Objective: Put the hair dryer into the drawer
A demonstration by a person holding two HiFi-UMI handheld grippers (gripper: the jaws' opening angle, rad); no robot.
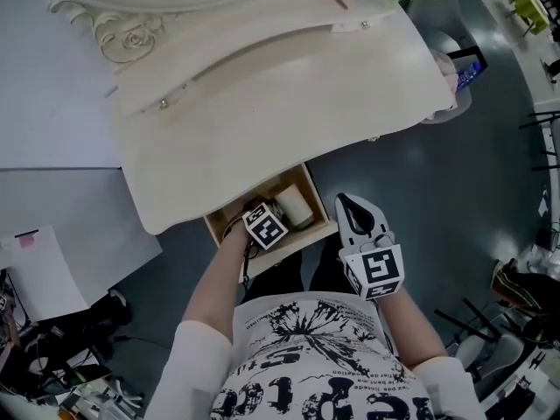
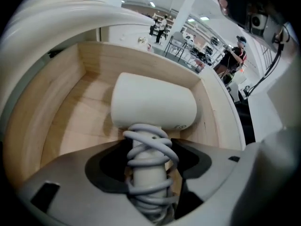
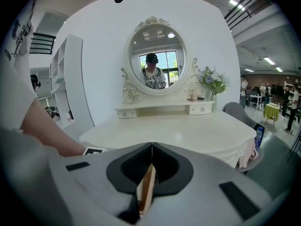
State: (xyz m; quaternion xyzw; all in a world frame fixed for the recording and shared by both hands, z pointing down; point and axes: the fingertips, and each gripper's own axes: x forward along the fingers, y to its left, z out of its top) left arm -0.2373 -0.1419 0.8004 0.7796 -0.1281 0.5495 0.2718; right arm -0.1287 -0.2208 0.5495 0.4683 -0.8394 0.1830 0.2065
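The white hair dryer [image 1: 293,206] lies in the open wooden drawer [image 1: 289,245] under the dressing table. In the left gripper view its barrel [image 2: 153,102] rests on the drawer floor, with the drawer wall [image 2: 56,107] on the left. Its cord-wrapped handle [image 2: 148,164] runs back between my left gripper's jaws. My left gripper [image 2: 148,149] is open, with small gaps on both sides of the handle. From the head view it [image 1: 265,223] points steeply down into the drawer. My right gripper [image 1: 346,203] [image 3: 152,147] is shut and empty, just right of the drawer's front corner.
The cream dressing table top [image 1: 262,77] [image 3: 188,131] overhangs the back of the drawer. An oval mirror [image 3: 157,60] and a vase of flowers [image 3: 214,84] stand at its back. A grey chair [image 3: 240,112] is at its right. Bags and clutter [image 1: 52,374] lie on the floor at the left.
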